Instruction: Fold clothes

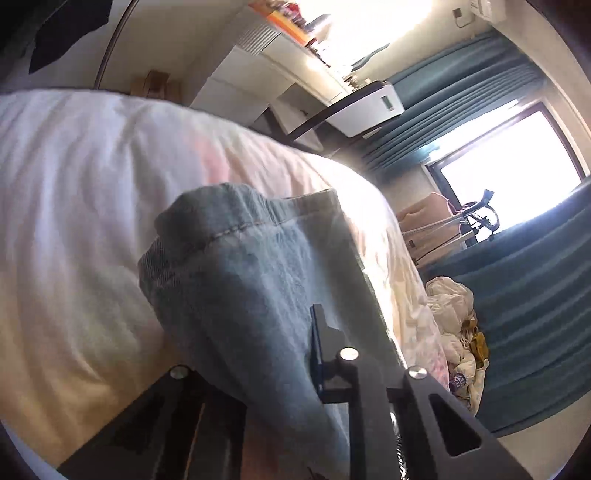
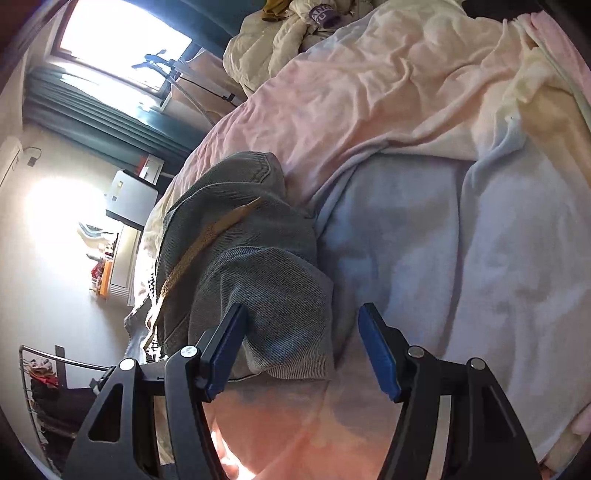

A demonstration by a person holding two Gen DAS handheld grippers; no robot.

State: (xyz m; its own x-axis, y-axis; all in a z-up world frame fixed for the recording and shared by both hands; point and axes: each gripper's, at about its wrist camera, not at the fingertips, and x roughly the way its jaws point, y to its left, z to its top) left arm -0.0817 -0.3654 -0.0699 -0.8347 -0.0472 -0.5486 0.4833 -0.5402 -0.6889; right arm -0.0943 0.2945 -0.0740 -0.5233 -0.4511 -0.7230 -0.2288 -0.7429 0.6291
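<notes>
A pair of light blue jeans (image 1: pixel 251 280) lies bunched on the pale pink and white bedsheet (image 1: pixel 74 192). My left gripper (image 1: pixel 295 354) is shut on the jeans; the denim drapes over and hides the left finger, only the right blue pad shows. In the right wrist view the jeans (image 2: pixel 243 258) lie folded over, with a tan strip along them. My right gripper (image 2: pixel 303 347) is open, its jaws wide apart around the near corner of the jeans, with the left pad touching the denim.
A cream heap of clothes (image 1: pixel 454 325) lies at the bed's far end, also in the right wrist view (image 2: pixel 280 33). Teal curtains (image 1: pixel 517 295), a bright window (image 1: pixel 509 166), a white desk with a printer (image 1: pixel 365 107) and a clothes rack (image 2: pixel 44 384) surround the bed.
</notes>
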